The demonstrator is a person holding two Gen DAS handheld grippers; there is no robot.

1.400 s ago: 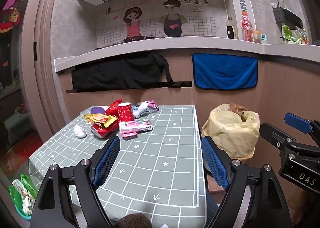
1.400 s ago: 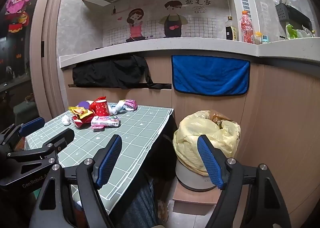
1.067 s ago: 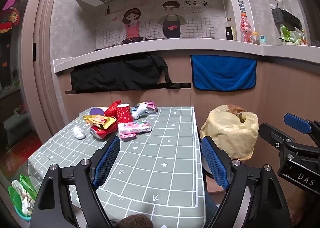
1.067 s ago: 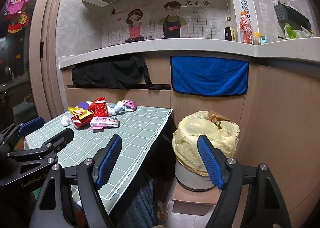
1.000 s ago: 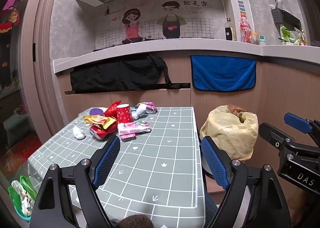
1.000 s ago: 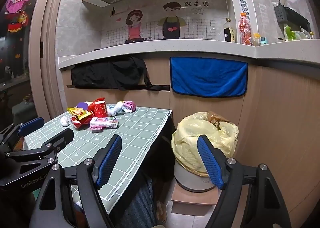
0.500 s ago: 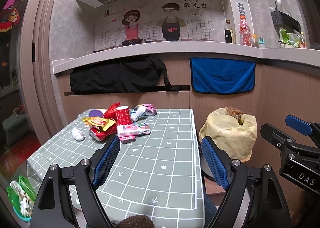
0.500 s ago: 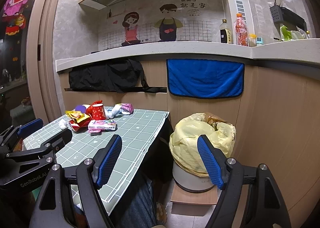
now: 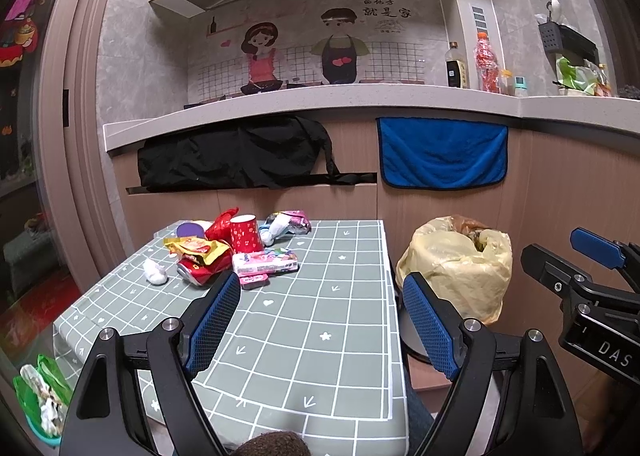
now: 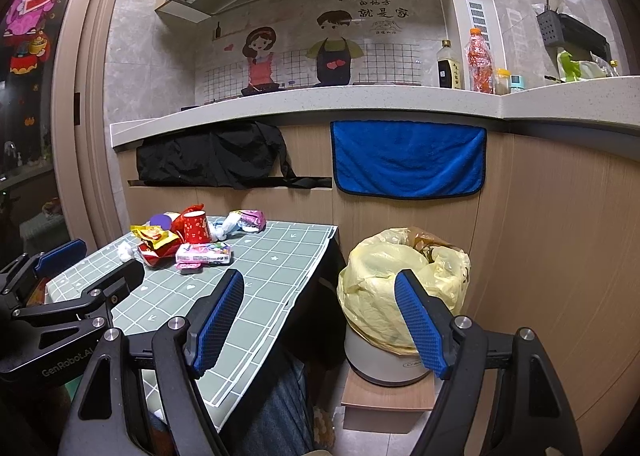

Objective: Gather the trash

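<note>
In the left wrist view, a green bag (image 9: pixel 38 388) with crumpled scraps sits at the lower left edge of the frame. Right of it, a table (image 9: pixel 304 320) with a grey-green grid cloth fills the centre. The trash lies in a heap at the table's far left corner, in the middle left of the frame: a white paper wad (image 9: pixel 155 271) apart on the left, then a yellow snack wrapper (image 9: pixel 196 246) over a crushed red can (image 9: pixel 198 271), a red paper cup (image 9: pixel 245 234) standing upright, a pink tissue pack (image 9: pixel 266 262) lying flat just in front of the cup, and a pink-and-white wrapper (image 9: pixel 286 221) behind. The left gripper (image 9: pixel 320 326) hangs in the lower centre above the near end of the table, jaws spread wide and holding nothing, well apart from the heap. Right of the table stands a bin lined with a yellow bag (image 9: pixel 456 264), with scraps visible at its mouth. At the far right edge, the right gripper (image 9: pixel 576 268) shows from the side.

In the right wrist view, the left gripper (image 10: pixel 80 268) enters at the lower left. The same heap sits in the middle left of the frame. The right gripper (image 10: pixel 320 320) occupies the lower centre, jaws wide apart and empty, framing the table edge and the yellow-lined bin (image 10: pixel 400 284), which rests on a small wooden stand (image 10: pixel 386 402) on the right. A blue towel (image 10: pixel 408 161) hangs on the cabinet front above the bin.
</note>
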